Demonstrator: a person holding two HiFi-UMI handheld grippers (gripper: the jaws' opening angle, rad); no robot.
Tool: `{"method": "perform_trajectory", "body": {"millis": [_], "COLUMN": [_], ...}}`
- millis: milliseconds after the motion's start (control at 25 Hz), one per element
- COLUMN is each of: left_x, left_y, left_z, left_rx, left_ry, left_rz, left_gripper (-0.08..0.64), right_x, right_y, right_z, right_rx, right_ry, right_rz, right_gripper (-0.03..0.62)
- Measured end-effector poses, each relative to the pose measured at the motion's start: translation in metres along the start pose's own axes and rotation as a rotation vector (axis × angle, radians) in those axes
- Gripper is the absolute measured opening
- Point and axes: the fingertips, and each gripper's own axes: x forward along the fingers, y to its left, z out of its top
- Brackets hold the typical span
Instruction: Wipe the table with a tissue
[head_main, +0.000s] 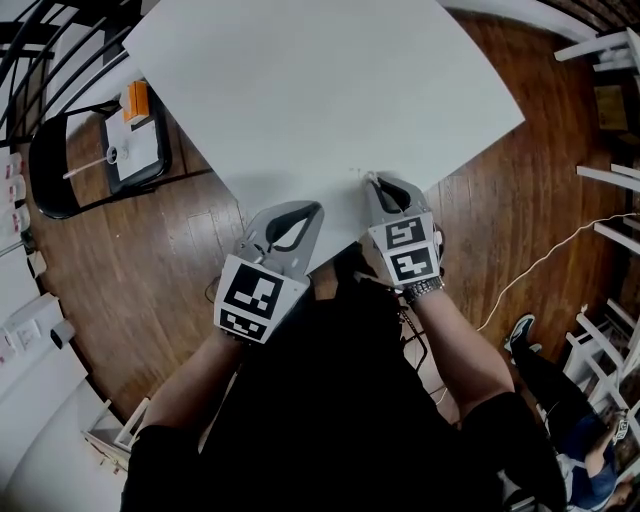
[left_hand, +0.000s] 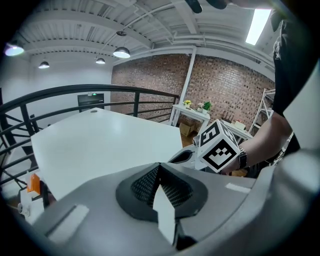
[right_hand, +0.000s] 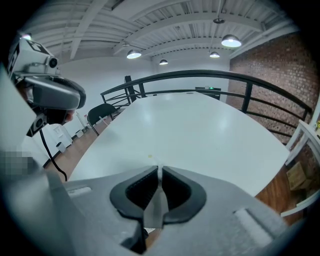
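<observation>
A: Head view is up. The white table (head_main: 320, 90) fills 12 o'clock and both tools sit low over its near corner. Where's the right gripper (head_main: 376, 181)?

B: Just right of centre, tips over the tabletop close to the edge. Its own view shows the jaws pressed together, with a thin white sliver of tissue (right_hand: 160, 173) pinched right at the tips.

A: So the tissue is in the right claw, above the table's near edge.

B: Yes, though I can't tell if it touches the surface. There's a tiny yellowish speck (right_hand: 150, 156) on the table just beyond the tips, at 12 o'clock in that view.

A: And the left gripper (head_main: 308, 214)?

B: At 7 o'clock from the right one, near it but apart, tips over the same corner. Its jaws are closed on each other. A pale strip shows in the seam behind the tips, and I can't tell what it is. In its view the right gripper's marker cube (left_hand: 217, 147) sits at 2 o'clock, with a watch (left_hand: 242, 159) on the wrist behind.

A: Surroundings?

B: There's wooden floor (head_main: 130, 260) around the table. A black chair (head_main: 50, 195) at 9 o'clock carries a tray with something orange (head_main: 136, 100) on it. A white cable (head_main: 545, 262) trails across the floor at 3 o'clock.
</observation>
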Motion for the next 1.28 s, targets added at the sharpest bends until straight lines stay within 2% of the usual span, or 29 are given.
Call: {"method": "perform_trajectory", "body": {"millis": [1280], "left_x": [-0.003], "left_y": [0.023], "left_z": [0.000], "left_rx": [-0.034], "left_ry": [-0.002], "left_rz": [0.047], "left_gripper": [0.014], "right_x": [0.027], "right_y": [0.009], "right_z": [0.026], "right_rx": [-0.044], "right_ry": [0.000], "right_rz": [0.043], "right_gripper": [0.014]}}
